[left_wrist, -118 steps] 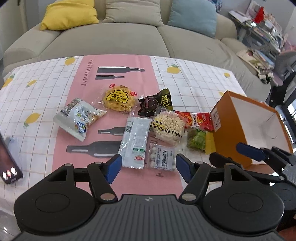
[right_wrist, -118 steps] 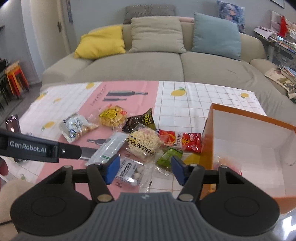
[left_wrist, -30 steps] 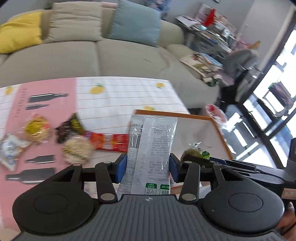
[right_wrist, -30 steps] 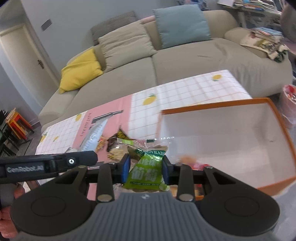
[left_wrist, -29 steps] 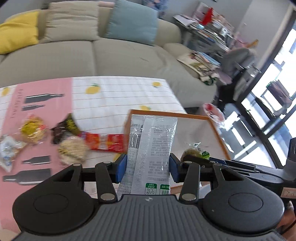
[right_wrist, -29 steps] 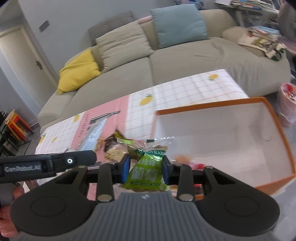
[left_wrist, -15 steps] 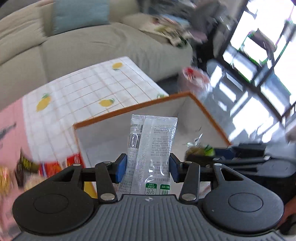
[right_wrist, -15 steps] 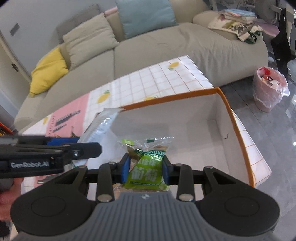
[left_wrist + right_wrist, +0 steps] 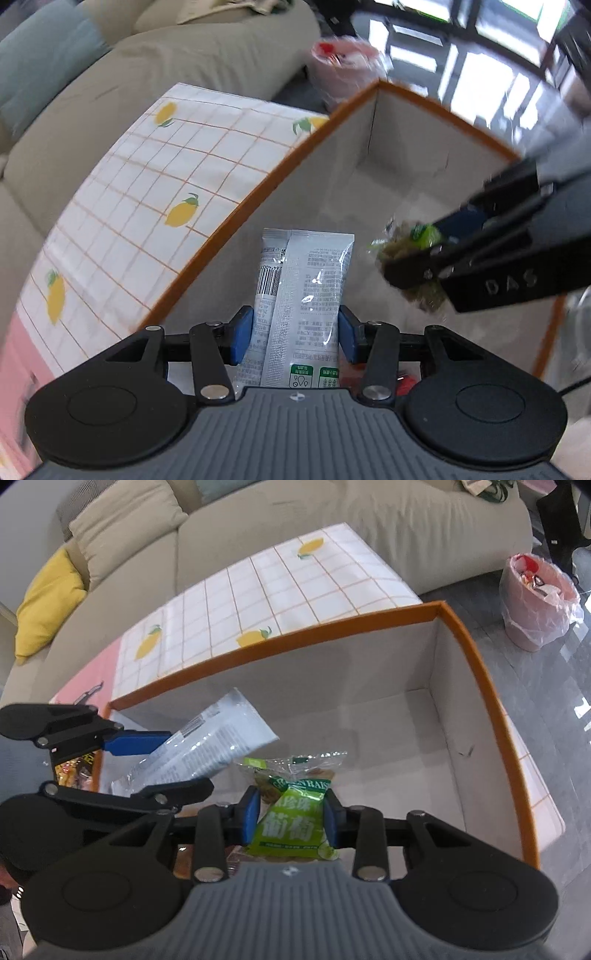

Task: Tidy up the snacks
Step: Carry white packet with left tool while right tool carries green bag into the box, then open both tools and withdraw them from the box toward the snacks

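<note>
My left gripper is shut on a long white-grey snack packet and holds it over the inside of the orange-rimmed cardboard box. My right gripper is shut on a small green raisin packet and holds it over the same box. In the right wrist view the left gripper and its white packet reach in from the left. In the left wrist view the right gripper with the green packet reaches in from the right. Something red lies low inside the box.
The box stands at the right end of the table with the lemon-print cloth. A beige sofa lies behind it. A pink bin with a bag stands on the floor to the right. A dark snack packet lies left of the box.
Both grippers have moved right and down over the box with their packets. The other snacks on the table have mostly dropped out of view.
</note>
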Action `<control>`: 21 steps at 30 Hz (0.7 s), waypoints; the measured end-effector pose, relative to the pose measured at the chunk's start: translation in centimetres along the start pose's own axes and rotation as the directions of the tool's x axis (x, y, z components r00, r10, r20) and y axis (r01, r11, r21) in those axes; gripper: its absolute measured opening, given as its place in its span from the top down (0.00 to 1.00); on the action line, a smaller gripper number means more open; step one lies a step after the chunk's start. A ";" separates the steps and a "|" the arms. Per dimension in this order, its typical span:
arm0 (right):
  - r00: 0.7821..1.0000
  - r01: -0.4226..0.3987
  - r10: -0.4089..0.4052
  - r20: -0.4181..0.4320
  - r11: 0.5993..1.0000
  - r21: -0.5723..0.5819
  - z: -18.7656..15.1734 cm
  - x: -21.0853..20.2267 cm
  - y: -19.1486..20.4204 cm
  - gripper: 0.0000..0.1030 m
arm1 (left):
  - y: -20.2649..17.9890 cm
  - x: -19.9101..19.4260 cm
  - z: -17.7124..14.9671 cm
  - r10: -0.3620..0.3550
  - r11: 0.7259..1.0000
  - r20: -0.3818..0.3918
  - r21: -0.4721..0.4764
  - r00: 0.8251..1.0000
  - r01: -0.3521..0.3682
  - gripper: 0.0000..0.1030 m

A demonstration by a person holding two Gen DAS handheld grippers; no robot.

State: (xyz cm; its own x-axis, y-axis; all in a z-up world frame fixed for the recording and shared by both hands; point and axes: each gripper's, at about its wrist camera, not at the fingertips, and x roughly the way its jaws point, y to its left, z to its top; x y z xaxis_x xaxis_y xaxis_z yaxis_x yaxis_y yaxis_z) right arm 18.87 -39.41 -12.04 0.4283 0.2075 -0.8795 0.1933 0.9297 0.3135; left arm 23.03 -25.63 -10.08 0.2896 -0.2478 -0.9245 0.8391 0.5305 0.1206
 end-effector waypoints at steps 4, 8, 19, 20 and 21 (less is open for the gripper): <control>0.999 -0.003 0.004 -0.039 1.000 0.029 0.7 1.7 -0.3 0.67 | -0.9 1.2 -0.4 0.033 0.991 -0.037 0.130 0.999 -0.028 0.47; 0.997 -0.009 0.013 -0.072 0.998 0.060 1.0 3.0 -0.4 0.67 | -1.1 2.1 -1.0 0.073 0.983 -0.060 0.173 0.996 -0.061 0.40; 0.990 0.010 0.004 -0.140 0.995 0.095 1.0 5.1 0.1 0.67 | 1.1 -1.5 -2.1 0.040 0.999 -0.019 -0.015 0.999 -0.040 0.35; 0.990 0.016 -0.002 -0.143 0.995 0.097 1.0 5.2 0.2 0.67 | 1.4 -1.9 -2.2 0.049 0.998 -0.014 -0.048 0.999 -0.049 0.35; 0.989 0.024 -0.010 -0.147 0.995 0.099 1.0 5.3 0.3 0.67 | 1.7 -2.5 -2.3 0.055 0.995 -0.009 -0.078 0.998 -0.055 0.35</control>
State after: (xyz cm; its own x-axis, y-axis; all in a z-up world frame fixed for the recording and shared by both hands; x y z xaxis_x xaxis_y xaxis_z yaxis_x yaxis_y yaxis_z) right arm 22.08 -38.35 -16.29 0.2923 0.2408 -0.9255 0.2898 0.9000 0.3257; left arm 22.65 -22.22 -8.43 0.3309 -0.2112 -0.9197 0.7835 0.6046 0.1431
